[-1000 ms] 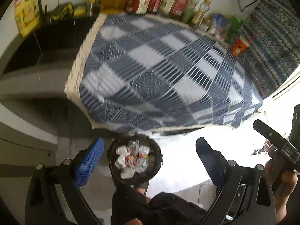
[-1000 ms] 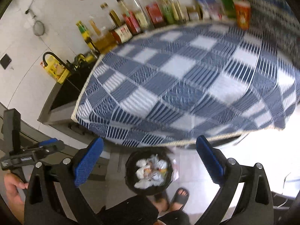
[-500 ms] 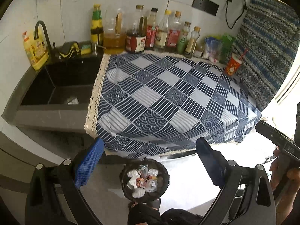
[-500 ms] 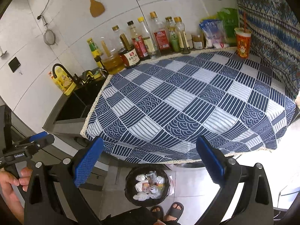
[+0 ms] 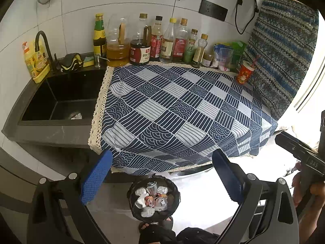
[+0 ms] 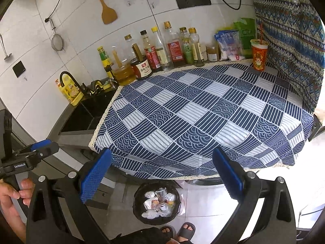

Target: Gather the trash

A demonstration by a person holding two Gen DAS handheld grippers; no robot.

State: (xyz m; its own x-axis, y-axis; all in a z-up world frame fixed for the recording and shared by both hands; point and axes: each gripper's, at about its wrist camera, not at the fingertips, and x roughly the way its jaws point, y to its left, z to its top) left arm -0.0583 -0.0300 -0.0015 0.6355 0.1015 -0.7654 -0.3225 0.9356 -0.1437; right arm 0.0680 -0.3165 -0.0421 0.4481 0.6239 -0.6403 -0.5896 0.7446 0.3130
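Jaws of the left gripper (image 5: 162, 175) stood spread wide with nothing between the blue pads (image 5: 95, 176), and the right gripper (image 6: 161, 174) was spread the same way, also empty. Both hung above the near edge of a counter, looking down and across it.

Directly below the gap between the fingers, on the tiled floor (image 6: 205, 205) just in front of the counter, stood a round black trash bin (image 6: 156, 203). It held crumpled white tissues, a clear plastic cup and some wrappers. The person's feet in dark sandals (image 6: 185, 230) showed just near of the bin.

Beyond the bin, a blue and white checked cloth (image 5: 182, 109) with a cream lace border covered the countertop and draped over its near edge. Its surface was bare except at the far right corner, where a red paper cup (image 5: 244, 75) with a straw stood beside a wall draped in patterned blue fabric (image 5: 284, 57).

Along the far edge, against the white tiled wall, a row of oil and sauce bottles (image 5: 154, 40) ran from left to right, ending in a few plastic packets (image 5: 224, 56). To the left of the cloth lay a black sink (image 5: 61, 101) with something pale and crumpled at its drain (image 5: 75, 115), a black tap (image 5: 43, 46), a yellow detergent bottle (image 5: 36, 63) and sponges on the rim.

In the right wrist view the left gripper appeared at the near left, a hand (image 6: 10, 199) around its handle.
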